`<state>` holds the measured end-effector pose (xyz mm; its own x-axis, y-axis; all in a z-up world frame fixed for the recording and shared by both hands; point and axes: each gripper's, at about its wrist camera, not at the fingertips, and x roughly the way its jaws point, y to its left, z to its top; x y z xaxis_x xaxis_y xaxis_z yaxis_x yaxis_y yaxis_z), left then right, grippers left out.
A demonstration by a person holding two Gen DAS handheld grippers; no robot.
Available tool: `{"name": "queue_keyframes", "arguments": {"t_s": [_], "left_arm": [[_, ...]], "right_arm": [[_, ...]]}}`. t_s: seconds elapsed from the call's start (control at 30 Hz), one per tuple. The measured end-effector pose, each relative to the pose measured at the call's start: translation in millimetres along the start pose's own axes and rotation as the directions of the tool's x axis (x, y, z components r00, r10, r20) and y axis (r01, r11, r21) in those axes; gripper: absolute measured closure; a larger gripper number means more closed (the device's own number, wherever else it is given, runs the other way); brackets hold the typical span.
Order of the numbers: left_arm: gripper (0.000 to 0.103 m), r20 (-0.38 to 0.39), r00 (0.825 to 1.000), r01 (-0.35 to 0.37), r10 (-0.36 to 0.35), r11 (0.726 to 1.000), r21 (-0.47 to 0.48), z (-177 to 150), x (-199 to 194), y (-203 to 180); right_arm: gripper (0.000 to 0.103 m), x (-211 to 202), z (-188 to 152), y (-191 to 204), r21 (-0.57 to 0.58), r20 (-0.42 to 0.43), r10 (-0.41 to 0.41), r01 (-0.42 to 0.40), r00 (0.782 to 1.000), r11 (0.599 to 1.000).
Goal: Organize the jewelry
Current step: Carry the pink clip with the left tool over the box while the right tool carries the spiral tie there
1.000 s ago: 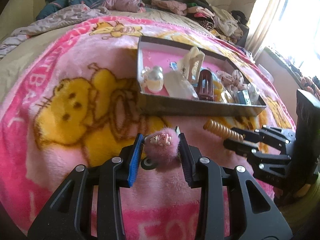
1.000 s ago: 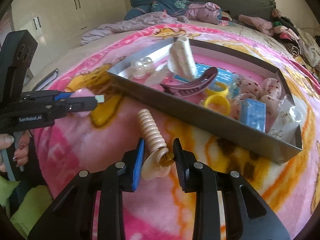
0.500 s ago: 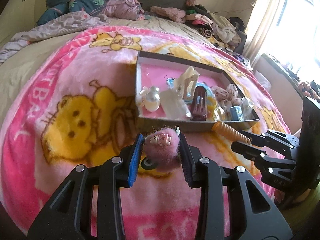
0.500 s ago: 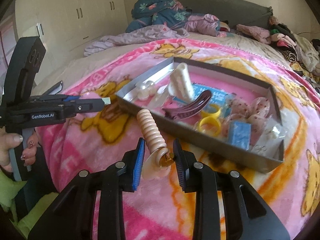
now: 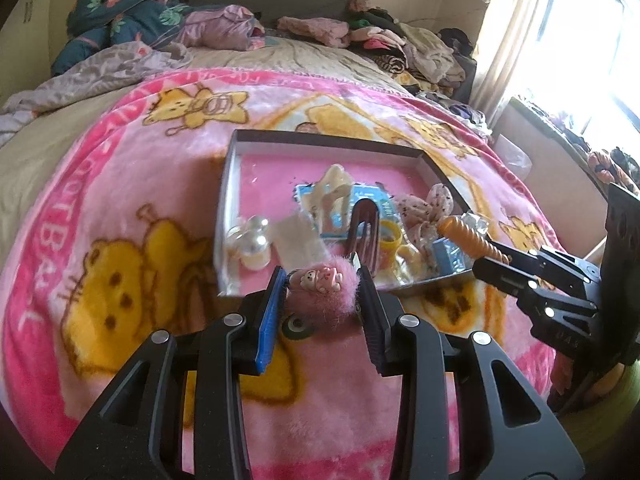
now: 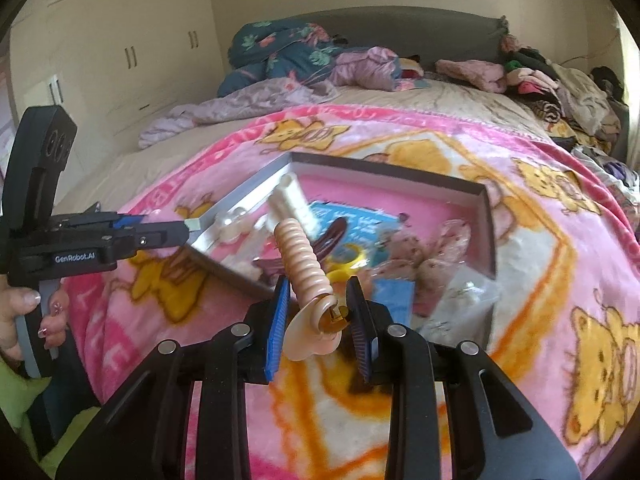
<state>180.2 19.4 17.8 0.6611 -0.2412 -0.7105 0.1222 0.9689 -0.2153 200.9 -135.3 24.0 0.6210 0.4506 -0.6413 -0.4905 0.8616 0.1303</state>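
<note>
- We hold 2 pieces at once: the left gripper (image 5: pixel 322 286) is clamped on a fuzzy pink pom (image 5: pixel 324 290) with a small cartoon charm on top, and the right gripper (image 6: pixel 318 312) is clamped on the flared base of a ribbed peach clip (image 6: pixel 302 264).
- The tray (image 5: pixel 230 184) lies straight ahead of both tools, on the pink blanket (image 5: pixel 120 184), so the coming move is forward and down into it.
- From the left wrist view, the pom sits just short of the tray's near wall, lined up with the dark red claw clip (image 5: pixel 364 232).
- The peach clip's long axis runs away from the right gripper toward the tray's middle; in the right wrist view its far tip already overlaps the contents, and we judge that it hangs above them (height is hard to read through a fisheye).
- We judge the right gripper the nearer of the 2, since its clip reaches past the near wall.
- The tray's near half is crowded: pearly beads (image 5: pixel 252 240), a cream claw clip (image 5: pixel 334 196), yellow rings (image 6: pixel 348 262), speckled scrunchies (image 5: pixel 424 212) and a blue packet (image 6: pixel 394 296). The far pink floor is bare.
- A likely risk: the long clip catching on the red clip if lowered where it points now.
</note>
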Motion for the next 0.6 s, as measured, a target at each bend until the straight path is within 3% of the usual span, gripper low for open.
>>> {"name": "queue_keyframes", "arguments": {"t_s": [0.6], "left_arm": [[0.075,-0.021,0.999,0.034,-0.032,0.997,0.069,20,30,-39]], "right_arm": [[0.075,-12,3,-54,0.082,0.032,-0.076,0.073,0.997,0.994]]}}
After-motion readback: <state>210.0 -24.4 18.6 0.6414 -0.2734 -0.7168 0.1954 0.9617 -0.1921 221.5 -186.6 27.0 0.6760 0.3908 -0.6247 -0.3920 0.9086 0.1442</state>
